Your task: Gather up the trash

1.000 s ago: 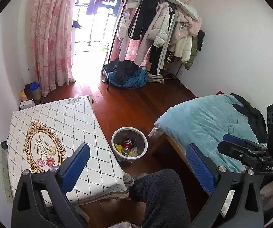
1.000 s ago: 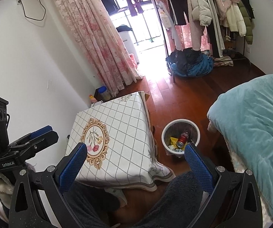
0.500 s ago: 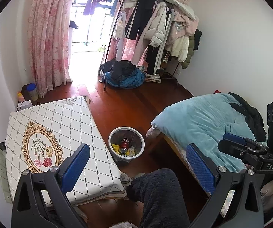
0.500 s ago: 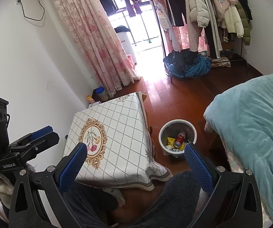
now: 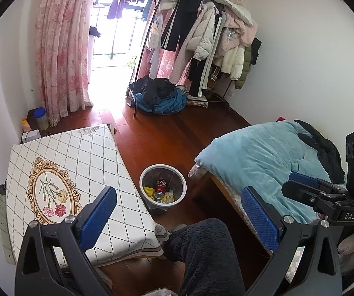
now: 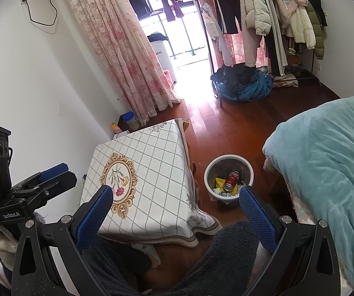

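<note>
A white round trash bin (image 5: 163,170) stands on the wooden floor between the table and the bed; it also shows in the right wrist view (image 6: 228,159). Inside lie a red soda can (image 5: 161,185) (image 6: 231,178), a yellow wrapper (image 5: 149,190) (image 6: 219,182) and other scraps. My left gripper (image 5: 177,209) is open and empty, held high above the floor. My right gripper (image 6: 177,207) is open and empty too, beside it; each one shows at the edge of the other's view.
A low table with a white diamond-pattern cloth (image 5: 78,162) stands left of the bin. A bed with a teal blanket (image 5: 263,155) is on the right. The person's dark-trousered legs (image 5: 201,251) are below. A clothes rack (image 5: 209,37) and a clothes pile (image 5: 159,96) stand at the back.
Both grippers have drifted slightly, so the room has shifted a little in each view. The jaws stay open and empty.
</note>
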A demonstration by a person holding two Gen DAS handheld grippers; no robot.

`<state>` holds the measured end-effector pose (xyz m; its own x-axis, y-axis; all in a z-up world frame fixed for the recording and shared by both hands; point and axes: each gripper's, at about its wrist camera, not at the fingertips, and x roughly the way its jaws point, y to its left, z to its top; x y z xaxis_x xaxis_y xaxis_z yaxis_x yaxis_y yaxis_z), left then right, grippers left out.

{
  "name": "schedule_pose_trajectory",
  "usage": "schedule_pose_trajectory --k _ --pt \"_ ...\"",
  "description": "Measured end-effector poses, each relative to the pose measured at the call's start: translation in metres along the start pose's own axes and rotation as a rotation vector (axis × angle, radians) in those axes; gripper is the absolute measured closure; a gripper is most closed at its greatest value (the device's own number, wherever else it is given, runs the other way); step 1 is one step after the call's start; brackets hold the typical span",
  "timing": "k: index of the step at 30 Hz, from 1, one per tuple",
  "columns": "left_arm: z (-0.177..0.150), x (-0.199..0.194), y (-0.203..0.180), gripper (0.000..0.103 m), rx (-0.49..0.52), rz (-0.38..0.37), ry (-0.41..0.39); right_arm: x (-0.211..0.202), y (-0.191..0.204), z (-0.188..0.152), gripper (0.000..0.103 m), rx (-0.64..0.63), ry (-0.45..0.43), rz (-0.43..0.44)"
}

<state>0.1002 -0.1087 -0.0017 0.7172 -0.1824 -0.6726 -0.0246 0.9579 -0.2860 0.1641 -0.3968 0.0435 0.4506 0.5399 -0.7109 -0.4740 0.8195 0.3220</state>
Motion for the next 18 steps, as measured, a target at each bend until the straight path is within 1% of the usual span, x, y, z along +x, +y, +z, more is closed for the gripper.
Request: schedule_pose_trajectory --k 8,18 --pt "0.000 -0.001 0.001 0.000 0.000 0.000 -0.001 -0.005 -0.009 -0.003 0.000 0.000 0.005 -0.002" --pt "0.001 -0.001 0.000 0.000 0.000 -0.001 -0.002 -0.004 -0.006 -0.003 0.000 -0.002 0.006 -0.003"
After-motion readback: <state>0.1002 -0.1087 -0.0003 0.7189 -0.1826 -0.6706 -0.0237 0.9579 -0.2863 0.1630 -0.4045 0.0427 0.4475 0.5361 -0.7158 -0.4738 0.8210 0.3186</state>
